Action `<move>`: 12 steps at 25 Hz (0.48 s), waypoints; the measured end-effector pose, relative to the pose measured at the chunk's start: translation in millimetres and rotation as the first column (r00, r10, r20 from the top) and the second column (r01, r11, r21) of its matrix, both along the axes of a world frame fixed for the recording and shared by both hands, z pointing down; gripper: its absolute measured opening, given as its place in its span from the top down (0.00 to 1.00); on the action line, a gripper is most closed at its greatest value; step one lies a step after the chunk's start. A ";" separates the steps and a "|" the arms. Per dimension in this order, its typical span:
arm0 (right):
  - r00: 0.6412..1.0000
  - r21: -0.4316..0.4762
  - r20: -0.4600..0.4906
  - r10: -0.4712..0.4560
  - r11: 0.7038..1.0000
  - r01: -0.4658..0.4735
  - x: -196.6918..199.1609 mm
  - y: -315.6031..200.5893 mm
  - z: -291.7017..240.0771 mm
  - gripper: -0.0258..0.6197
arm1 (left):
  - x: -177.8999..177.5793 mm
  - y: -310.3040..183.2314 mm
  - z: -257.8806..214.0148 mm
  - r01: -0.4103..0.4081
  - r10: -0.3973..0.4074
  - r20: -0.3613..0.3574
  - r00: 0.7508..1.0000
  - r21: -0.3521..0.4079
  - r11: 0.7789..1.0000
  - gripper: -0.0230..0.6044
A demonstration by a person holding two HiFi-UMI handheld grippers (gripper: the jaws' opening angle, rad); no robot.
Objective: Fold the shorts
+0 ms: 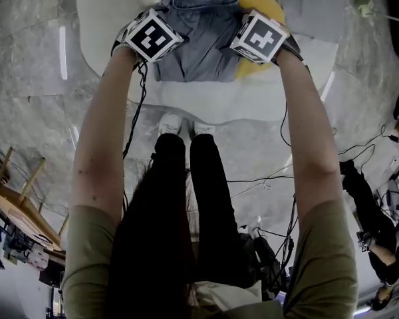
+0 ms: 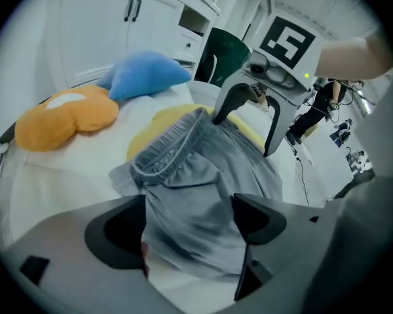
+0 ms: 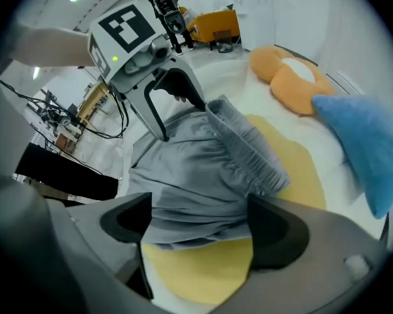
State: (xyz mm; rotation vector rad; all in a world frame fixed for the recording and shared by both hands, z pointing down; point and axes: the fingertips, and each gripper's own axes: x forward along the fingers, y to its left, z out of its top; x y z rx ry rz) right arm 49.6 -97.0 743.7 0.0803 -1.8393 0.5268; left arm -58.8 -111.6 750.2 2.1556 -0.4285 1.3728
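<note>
Grey shorts lie folded on a yellow mat on the white bed. Both grippers point down at them, and their marker cubes hide the jaws in the head view. In the left gripper view my left gripper is open, its jaws wide apart over the shorts' near edge without pressing on the cloth. In the right gripper view my right gripper is open too, above the shorts' hem and the mat. Each gripper shows in the other's view, across the shorts.
An orange pillow and a blue pillow lie on the bed behind the shorts. My legs stand at the bed's near edge. Cables run over the floor, and another person is at the right.
</note>
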 end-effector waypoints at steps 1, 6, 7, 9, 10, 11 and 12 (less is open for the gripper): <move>1.000 0.014 0.023 0.017 1.000 -0.017 -0.2 -3.6 -4.7 0.26 | -6.9 -6.9 -2.0 0.029 -0.029 0.002 1.000 0.026 0.999 0.32; 0.946 0.025 0.217 0.241 0.967 -0.252 -0.8 10.2 -48.2 0.26 | -35.7 26.3 -20.7 0.185 -0.184 -0.057 0.981 0.015 0.983 0.32; 0.933 0.001 0.220 0.286 0.956 -0.293 3.9 25.7 -49.5 0.27 | -39.1 48.3 -21.1 0.206 -0.206 -0.056 0.977 -0.018 0.978 0.32; 0.928 -0.025 0.176 0.329 0.944 -0.330 16.4 65.7 -41.4 0.27 | -42.9 95.4 -16.2 0.235 -0.237 -0.024 0.971 -0.065 0.970 0.32; 0.936 -0.021 0.141 0.322 0.946 -0.323 21.5 87.6 -33.8 0.27 | -43.6 117.3 -10.8 0.243 -0.243 0.000 0.970 -0.067 0.968 0.32; 0.949 -0.005 0.106 0.296 0.955 -0.297 24.8 108.9 -25.3 0.27 | -43.7 136.9 -4.1 0.244 -0.243 0.025 0.970 -0.055 0.968 0.32; 0.965 0.025 0.076 0.250 0.967 -0.253 26.5 128.2 -17.0 0.27 | -43.1 153.2 2.8 0.236 -0.234 0.050 0.971 -0.030 0.971 0.33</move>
